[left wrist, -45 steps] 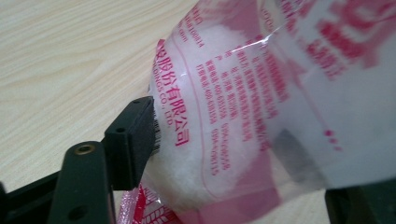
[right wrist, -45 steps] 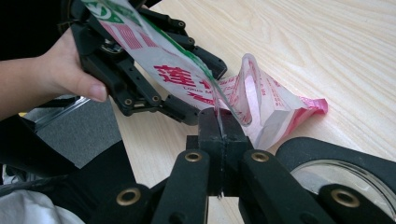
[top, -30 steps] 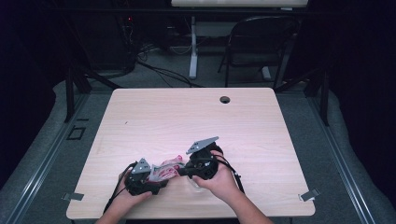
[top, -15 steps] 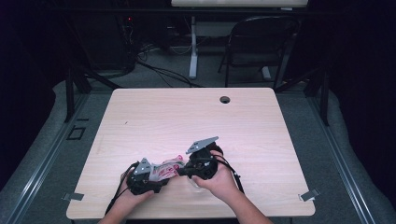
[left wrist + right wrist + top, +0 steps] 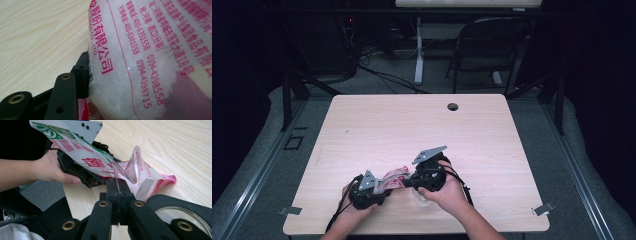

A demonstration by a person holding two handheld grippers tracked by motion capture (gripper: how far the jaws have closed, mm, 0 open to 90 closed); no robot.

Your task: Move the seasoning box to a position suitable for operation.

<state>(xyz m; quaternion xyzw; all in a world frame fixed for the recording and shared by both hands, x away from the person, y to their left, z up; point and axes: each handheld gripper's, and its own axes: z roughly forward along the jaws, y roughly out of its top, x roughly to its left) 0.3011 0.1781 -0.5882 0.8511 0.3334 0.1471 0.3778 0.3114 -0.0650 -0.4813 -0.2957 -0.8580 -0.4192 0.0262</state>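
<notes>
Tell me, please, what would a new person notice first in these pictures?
First comes the pink and white plastic bag with red print, held between the two grippers near the front edge of the wooden table. The right gripper has its jaws shut on a thin edge of the bag, while the left gripper presses against the part packed with white crystals.

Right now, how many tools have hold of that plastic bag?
2. The left tool grips the bag's near-left end; the right tool is pinched shut on its edge, right of it. The left tool's far jaw is hidden behind the bag.
</notes>
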